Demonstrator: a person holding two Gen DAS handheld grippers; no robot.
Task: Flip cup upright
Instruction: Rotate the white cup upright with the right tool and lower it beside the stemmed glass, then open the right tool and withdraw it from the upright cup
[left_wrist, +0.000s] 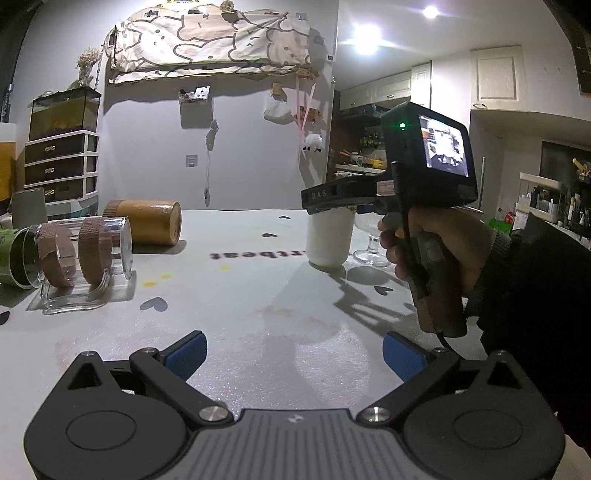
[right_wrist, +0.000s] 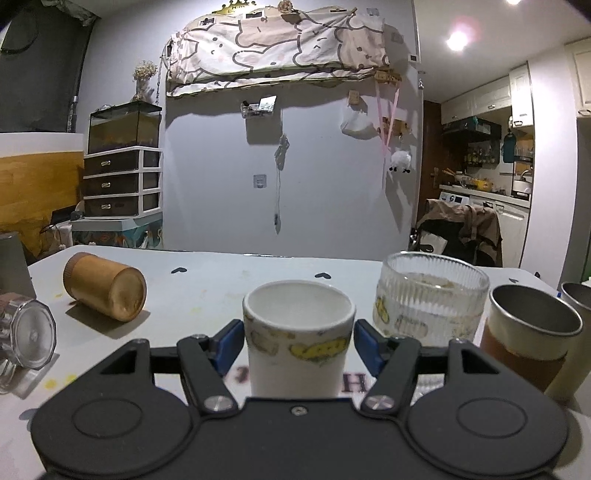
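A white cup (right_wrist: 298, 339) with yellow heart prints stands upright on the table, mouth up, between the blue pads of my right gripper (right_wrist: 298, 349). The pads sit against or very close to its sides; a small gap may show on each side. In the left wrist view the same cup (left_wrist: 330, 238) stands under the right gripper's body (left_wrist: 406, 177), held by a hand. My left gripper (left_wrist: 291, 352) is open wide and empty, low over the table's near part.
A brown wooden cup (right_wrist: 105, 291) lies on its side at the left, also in the left wrist view (left_wrist: 147, 221). A clear tumbler (left_wrist: 83, 254) and a green cup (left_wrist: 14, 254) lie tipped. A ribbed glass (right_wrist: 430, 299) and steel cup (right_wrist: 532, 339) stand right.
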